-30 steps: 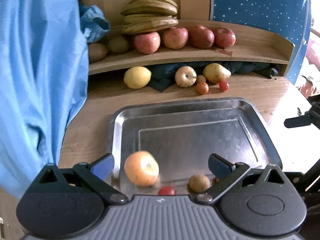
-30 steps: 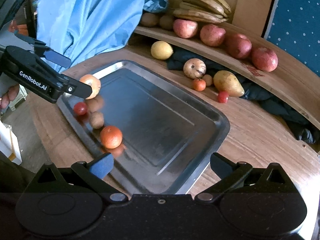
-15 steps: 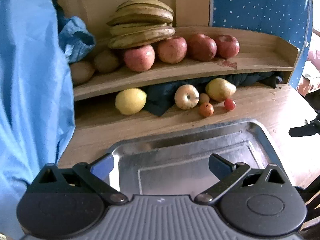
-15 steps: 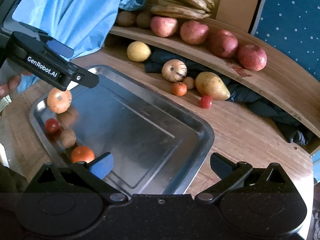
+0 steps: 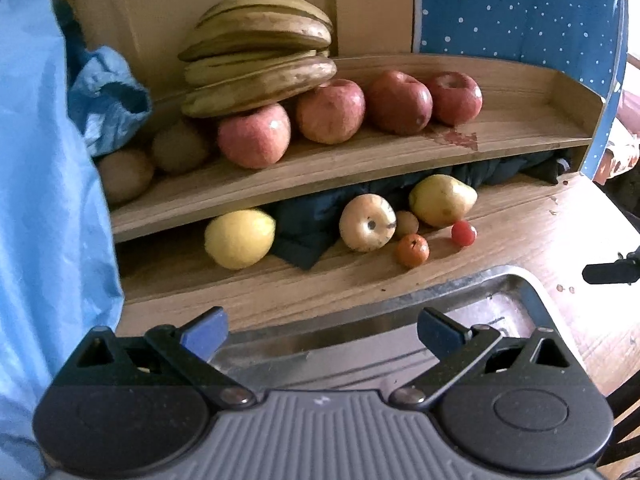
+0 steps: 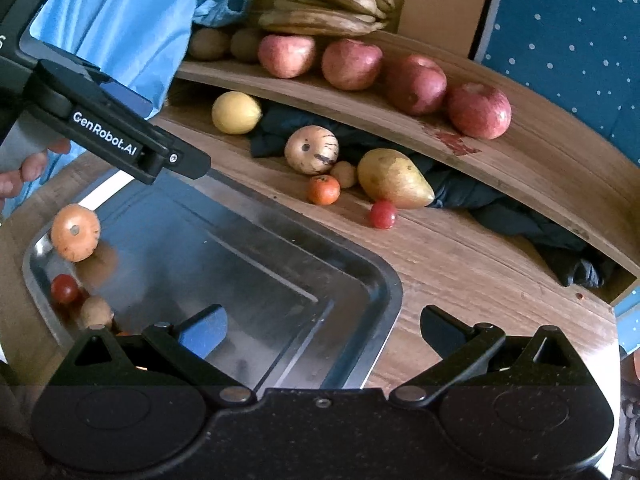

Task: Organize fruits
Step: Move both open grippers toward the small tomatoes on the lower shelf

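A steel tray (image 6: 372,280) lies on the wooden table and holds an orange-tan fruit (image 6: 75,232), a cherry tomato (image 6: 64,288) and a small brown fruit (image 6: 96,311) at its left end. My left gripper (image 5: 320,330) is open and empty above the tray's far rim (image 5: 460,280). My right gripper (image 6: 320,326) is open and empty over the tray's near right corner. On the table beyond the tray lie a lemon (image 5: 239,238), a pale apple (image 5: 367,222), a pear (image 5: 442,199), a small orange (image 5: 412,251) and a cherry tomato (image 5: 464,233).
A curved wooden shelf (image 5: 360,168) carries red apples (image 5: 330,111), bananas (image 5: 260,52) and brown kiwis (image 5: 180,146). A dark cloth (image 5: 308,224) lies under the shelf. Blue fabric (image 5: 48,200) hangs at the left. A blue dotted panel (image 5: 520,12) stands behind on the right.
My left gripper has moved forward from the tray's near end toward the fruits under the shelf, leaving the orange-tan fruit in the tray. My right gripper has moved forward and right.
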Demonstrator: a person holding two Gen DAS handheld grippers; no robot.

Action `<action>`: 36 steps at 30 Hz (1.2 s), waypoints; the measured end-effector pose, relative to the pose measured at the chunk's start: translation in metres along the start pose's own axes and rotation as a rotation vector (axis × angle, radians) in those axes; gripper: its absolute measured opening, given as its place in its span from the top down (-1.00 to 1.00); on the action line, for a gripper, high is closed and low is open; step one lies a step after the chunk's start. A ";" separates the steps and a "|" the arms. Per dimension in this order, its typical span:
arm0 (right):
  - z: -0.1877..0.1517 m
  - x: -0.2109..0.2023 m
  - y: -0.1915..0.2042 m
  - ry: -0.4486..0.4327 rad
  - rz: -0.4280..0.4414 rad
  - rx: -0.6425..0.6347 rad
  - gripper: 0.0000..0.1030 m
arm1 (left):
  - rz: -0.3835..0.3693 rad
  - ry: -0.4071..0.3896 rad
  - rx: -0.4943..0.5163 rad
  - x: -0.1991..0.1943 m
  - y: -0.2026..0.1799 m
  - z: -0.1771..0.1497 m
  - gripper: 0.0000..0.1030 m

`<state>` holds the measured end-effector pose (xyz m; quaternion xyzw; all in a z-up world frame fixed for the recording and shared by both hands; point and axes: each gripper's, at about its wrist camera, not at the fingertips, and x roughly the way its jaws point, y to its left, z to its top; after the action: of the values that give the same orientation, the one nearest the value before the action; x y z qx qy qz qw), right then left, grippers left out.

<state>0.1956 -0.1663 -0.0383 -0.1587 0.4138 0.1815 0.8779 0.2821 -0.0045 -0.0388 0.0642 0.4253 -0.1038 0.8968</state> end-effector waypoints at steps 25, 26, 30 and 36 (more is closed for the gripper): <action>0.023 0.048 -0.049 0.041 -0.167 0.107 -0.99 | -0.161 0.124 -0.055 0.079 -0.034 0.037 -0.99; 0.024 0.051 -0.049 0.044 -0.171 0.101 -0.99 | -0.162 0.126 -0.054 0.081 -0.034 0.038 -0.99; 0.028 0.060 -0.052 0.047 -0.179 0.093 -0.99 | -0.149 0.133 -0.046 0.087 -0.036 0.040 -0.99; 0.034 0.069 -0.054 0.039 -0.172 0.088 -0.95 | -0.169 0.152 -0.080 0.094 -0.033 0.041 -0.92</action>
<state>0.2836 -0.1864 -0.0644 -0.1586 0.4231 0.0840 0.8881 0.3629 -0.0569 -0.0865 0.0001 0.4996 -0.1568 0.8519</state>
